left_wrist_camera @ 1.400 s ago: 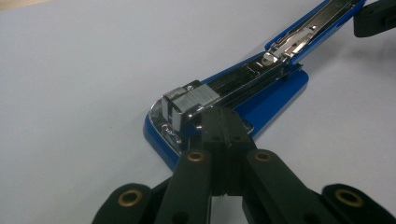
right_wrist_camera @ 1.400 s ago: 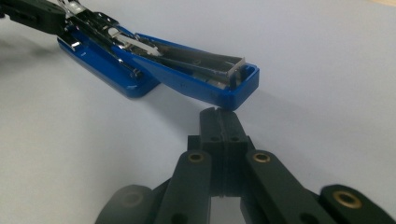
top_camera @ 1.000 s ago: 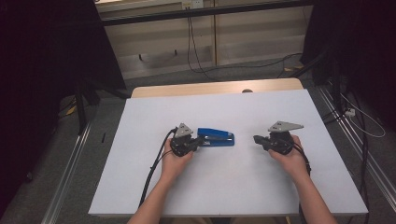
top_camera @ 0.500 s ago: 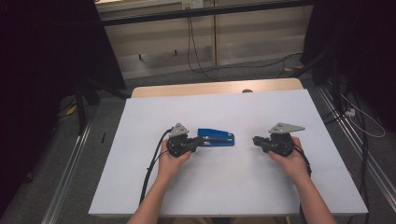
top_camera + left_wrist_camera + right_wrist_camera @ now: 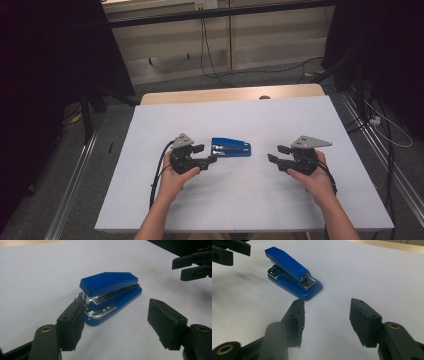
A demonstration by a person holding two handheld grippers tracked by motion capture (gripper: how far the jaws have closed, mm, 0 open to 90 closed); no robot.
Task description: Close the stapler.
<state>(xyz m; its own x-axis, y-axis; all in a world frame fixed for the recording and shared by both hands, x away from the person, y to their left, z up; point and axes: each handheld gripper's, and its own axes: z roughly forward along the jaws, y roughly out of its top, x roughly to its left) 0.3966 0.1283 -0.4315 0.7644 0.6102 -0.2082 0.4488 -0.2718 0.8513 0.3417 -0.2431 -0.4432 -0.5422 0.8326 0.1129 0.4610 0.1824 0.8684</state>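
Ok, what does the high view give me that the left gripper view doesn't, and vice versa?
High view: the whole white table, both hands, and the floor cables beyond. Left gripper view: the blue stapler close up, its chrome front end just ahead of one of the fingers; whether they touch I cannot tell. Both: the blue stapler lying flat, with the left gripper and right gripper aimed at it from opposite ends; their fingers have just been opening, with nothing between them.
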